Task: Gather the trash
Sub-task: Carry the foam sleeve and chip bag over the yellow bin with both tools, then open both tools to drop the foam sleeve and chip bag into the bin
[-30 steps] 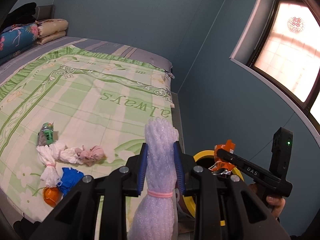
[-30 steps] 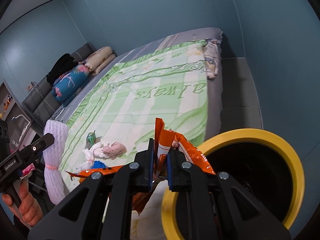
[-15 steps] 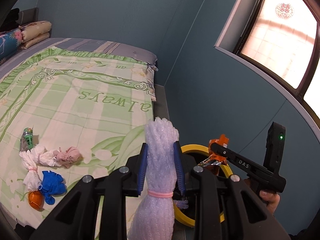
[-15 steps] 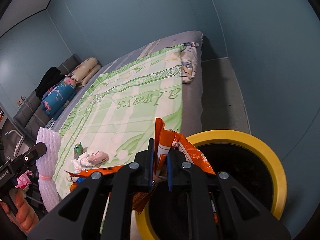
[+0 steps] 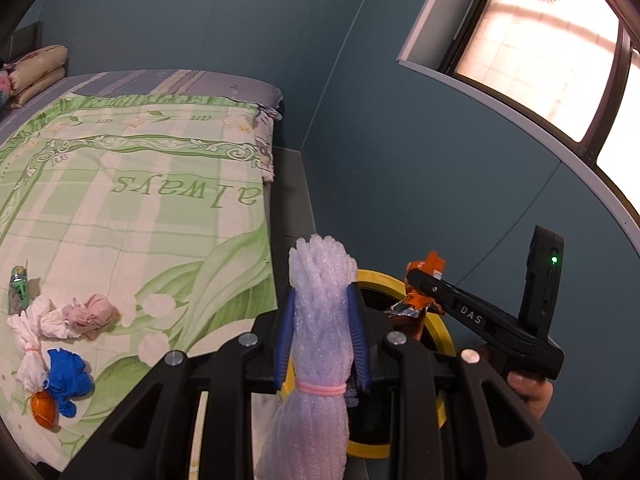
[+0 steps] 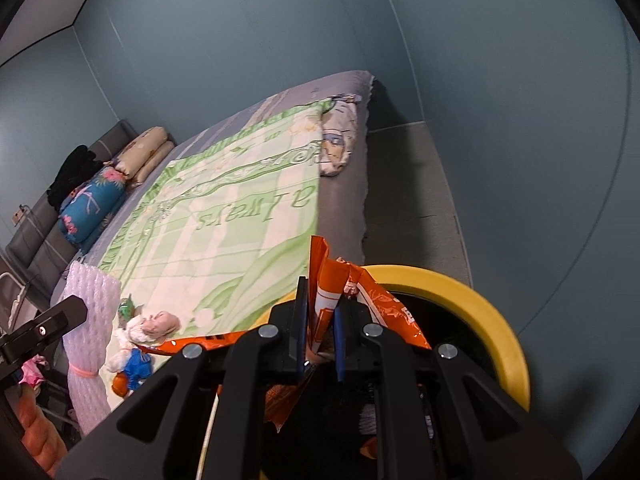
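Observation:
My left gripper is shut on a white foam-wrap bundle tied with a pink band, held beside the yellow-rimmed bin. My right gripper is shut on an orange snack wrapper over the bin's dark opening; that gripper and wrapper also show in the left wrist view. More trash lies on the bed: a pink wad, white tied bundles, a blue glove, an orange ball and a green can.
The bed with a green checked blanket fills the left. A narrow grey floor strip runs between bed and blue wall. Pillows lie at the bed's far end. A window is at the upper right.
Both grippers have moved right, away from the bed and toward the bin. The right gripper with the wrapper now hangs over the bin's opening. Both grips are unchanged.

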`<act>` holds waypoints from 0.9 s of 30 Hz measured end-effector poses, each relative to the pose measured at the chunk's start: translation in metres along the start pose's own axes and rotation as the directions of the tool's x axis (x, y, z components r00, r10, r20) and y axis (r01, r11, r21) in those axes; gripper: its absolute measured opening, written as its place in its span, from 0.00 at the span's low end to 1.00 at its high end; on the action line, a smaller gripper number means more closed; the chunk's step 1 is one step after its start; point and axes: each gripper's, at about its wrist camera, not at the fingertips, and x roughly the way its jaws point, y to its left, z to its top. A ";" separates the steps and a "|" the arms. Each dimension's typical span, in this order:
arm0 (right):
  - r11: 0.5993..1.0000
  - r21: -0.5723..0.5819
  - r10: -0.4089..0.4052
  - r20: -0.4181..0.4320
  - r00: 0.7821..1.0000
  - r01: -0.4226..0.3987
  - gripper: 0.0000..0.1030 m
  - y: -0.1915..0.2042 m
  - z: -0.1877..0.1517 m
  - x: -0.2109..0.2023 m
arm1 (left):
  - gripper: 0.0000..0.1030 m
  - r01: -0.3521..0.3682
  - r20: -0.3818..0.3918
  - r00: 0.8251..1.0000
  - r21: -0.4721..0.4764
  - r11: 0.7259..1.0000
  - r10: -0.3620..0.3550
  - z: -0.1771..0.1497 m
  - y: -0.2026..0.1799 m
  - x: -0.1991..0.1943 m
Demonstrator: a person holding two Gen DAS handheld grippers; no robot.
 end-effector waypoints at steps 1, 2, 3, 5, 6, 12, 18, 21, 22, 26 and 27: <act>1.000 0.001 -0.006 0.001 1.000 0.006 0.10 -0.003 0.000 0.000 | 0.24 0.004 -0.003 1.000 0.004 1.000 -0.004 0.000 -0.002 0.002; 1.000 0.001 -0.015 0.002 1.000 0.015 0.10 -0.005 -0.001 0.001 | 0.24 0.009 -0.009 1.000 0.005 1.000 -0.009 -0.001 -0.005 0.006; 1.000 0.001 -0.027 0.004 1.000 0.027 0.10 -0.008 -0.001 0.001 | 0.24 0.013 -0.015 1.000 0.004 1.000 -0.013 -0.001 -0.006 0.010; 0.999 0.000 -0.050 0.005 0.999 0.050 0.10 -0.013 -0.002 0.001 | 0.24 0.026 -0.036 0.999 0.003 1.000 -0.025 -0.002 -0.010 0.018; 0.998 0.000 -0.062 0.004 0.998 0.062 0.10 -0.016 -0.002 0.002 | 0.24 0.031 -0.048 0.998 0.005 1.000 -0.031 -0.002 -0.013 0.023; 0.995 0.008 -0.096 -0.025 0.995 0.096 0.10 -0.030 -0.006 0.011 | 0.24 0.043 -0.091 0.995 0.034 0.998 -0.040 -0.003 -0.026 0.045; 0.994 0.027 -0.108 -0.043 0.993 0.109 0.10 -0.040 -0.008 0.017 | 0.24 0.056 -0.121 0.992 0.064 0.996 -0.048 -0.003 -0.039 0.065; 0.993 0.026 -0.114 -0.046 0.992 0.116 0.10 -0.043 -0.009 0.017 | 0.24 0.064 -0.137 0.989 0.050 0.997 -0.056 -0.002 -0.037 0.074; 0.992 0.027 -0.120 -0.047 0.992 0.122 0.10 -0.044 -0.009 0.018 | 0.24 0.065 -0.138 0.989 0.047 0.997 -0.058 -0.002 -0.037 0.076; 0.991 0.034 -0.128 -0.052 0.990 0.130 0.11 -0.048 -0.010 0.020 | 0.30 0.074 -0.131 0.989 0.049 0.996 -0.067 -0.003 -0.037 0.077; 0.991 0.035 -0.128 -0.052 0.990 0.130 0.11 -0.048 -0.010 0.021 | 0.34 0.077 -0.130 0.989 0.045 0.996 -0.071 -0.003 -0.036 0.078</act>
